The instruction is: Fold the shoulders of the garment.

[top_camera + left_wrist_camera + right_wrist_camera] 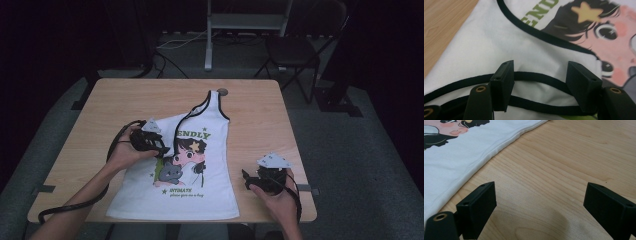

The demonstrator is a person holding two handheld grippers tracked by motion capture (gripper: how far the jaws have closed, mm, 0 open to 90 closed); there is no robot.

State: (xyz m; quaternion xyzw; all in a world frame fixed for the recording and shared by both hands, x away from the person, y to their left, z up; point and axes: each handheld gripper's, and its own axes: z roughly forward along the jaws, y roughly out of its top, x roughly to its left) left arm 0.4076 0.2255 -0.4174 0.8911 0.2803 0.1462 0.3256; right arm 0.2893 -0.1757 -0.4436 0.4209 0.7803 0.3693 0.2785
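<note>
A white tank top (200,187) with black trim and a cartoon girl and cat print lies flat on the wooden table (255,115). Its left shoulder part is folded over toward the middle. My left gripper (162,150) hovers low over that folded part, jaws open. In the left gripper view the gripper (540,72) straddles two lines of black trim (536,76) on the white cloth (499,50), and the pads are not pressing. My right gripper (246,179) rests right of the shirt's hem. Its jaws (540,197) stand open over bare wood, beside the shirt's side edge (454,162).
A small round grey disc (222,92) sits on the table by the upright strap. Behind the table stand a dark folding chair (295,50) and a grey metal stand (245,22). Tape marks (45,189) stick to the table's side edges. Cables trail from both grippers.
</note>
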